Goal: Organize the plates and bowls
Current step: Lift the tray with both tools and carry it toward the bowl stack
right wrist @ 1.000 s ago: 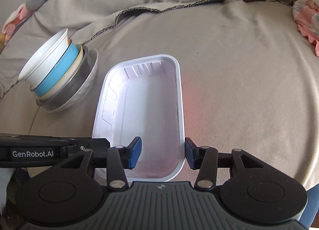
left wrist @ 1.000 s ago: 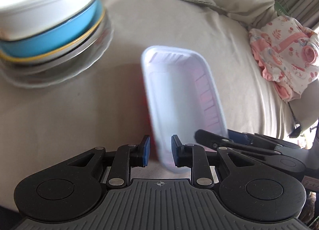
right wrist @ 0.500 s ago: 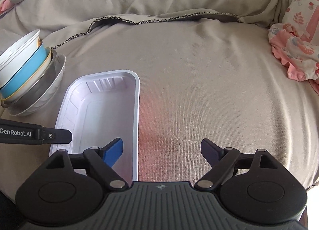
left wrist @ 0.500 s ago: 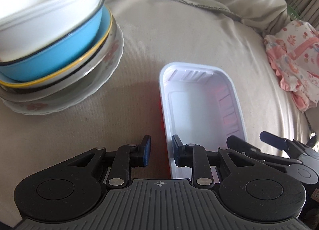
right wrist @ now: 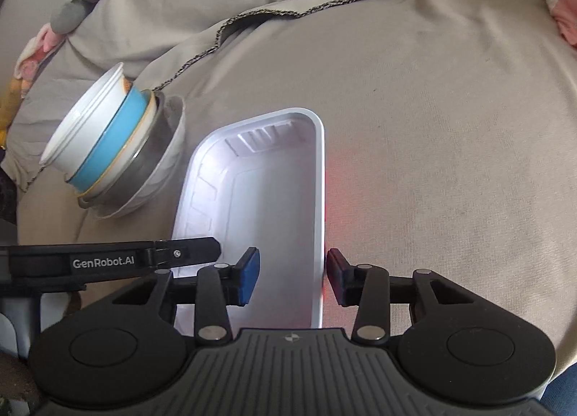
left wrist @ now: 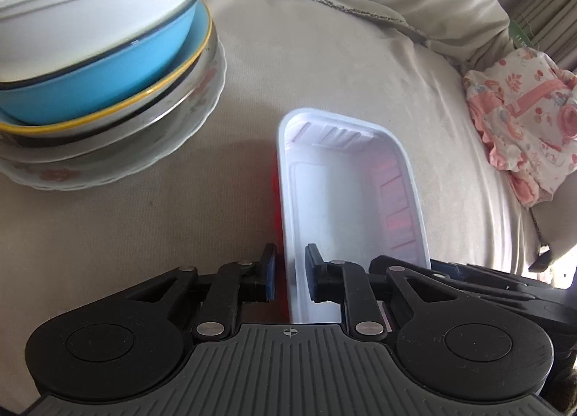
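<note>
The white tray [right wrist: 267,206] lies on the beige bed cover [right wrist: 432,149], long side running from near to far, with its near end between the two grippers. It is a shallow plastic tray with rounded corners and ribbed walls, and nothing lies in it. A red glow shows along its outer wall on both long sides.

The left gripper [left wrist: 290,273] points steeply down at the near left rim of the tray. Its jaws have just been closing, and the tray's left wall stands between them. The two fingers [left wrist: 268,271] are now close together, one outside the wall and one inside, so they seem to pinch the wall, though a thin gap on the outer side is still seen.

The right gripper [right wrist: 292,275] also points down, at the near right rim. Its jaws have just been closing as well, with the right wall between them. The outer finger [right wrist: 335,277] is against the wall; the inner blue one stands apart from it, inside the tray.

To the far left of the tray stands the stack of bowls [left wrist: 90,66]: a white bowl on top, then a blue one with yellow rim, a metal one and a flowered white one below. The stack is near the tray, not touching. A pink flowered cloth [left wrist: 523,127] lies far right.
</note>
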`<act>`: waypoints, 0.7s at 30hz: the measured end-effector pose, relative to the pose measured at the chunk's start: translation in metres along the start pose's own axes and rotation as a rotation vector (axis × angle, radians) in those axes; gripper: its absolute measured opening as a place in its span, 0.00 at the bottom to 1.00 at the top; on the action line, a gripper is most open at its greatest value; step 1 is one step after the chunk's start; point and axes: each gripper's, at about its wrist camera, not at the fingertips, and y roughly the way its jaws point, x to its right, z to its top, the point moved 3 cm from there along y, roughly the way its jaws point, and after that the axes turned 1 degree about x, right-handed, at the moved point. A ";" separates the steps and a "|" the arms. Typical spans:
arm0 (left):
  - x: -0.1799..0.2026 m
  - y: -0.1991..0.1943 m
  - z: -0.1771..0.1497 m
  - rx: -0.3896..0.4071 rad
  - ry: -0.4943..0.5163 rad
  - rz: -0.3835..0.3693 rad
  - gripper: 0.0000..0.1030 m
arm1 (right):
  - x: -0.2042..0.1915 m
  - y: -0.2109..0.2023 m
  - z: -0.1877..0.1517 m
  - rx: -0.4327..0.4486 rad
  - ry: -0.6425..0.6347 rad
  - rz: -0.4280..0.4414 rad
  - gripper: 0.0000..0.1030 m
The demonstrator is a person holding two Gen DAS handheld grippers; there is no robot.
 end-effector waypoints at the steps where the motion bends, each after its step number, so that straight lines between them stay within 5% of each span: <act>1: 0.000 -0.002 -0.001 0.004 0.007 0.002 0.19 | 0.000 -0.002 0.000 0.003 -0.004 0.004 0.39; 15: 0.012 0.008 -0.003 0.020 0.022 0.045 0.20 | 0.003 0.000 0.005 -0.008 0.039 -0.025 0.32; 21: 0.022 -0.053 0.008 0.153 0.042 -0.047 0.22 | -0.029 -0.049 0.015 0.107 -0.032 -0.038 0.32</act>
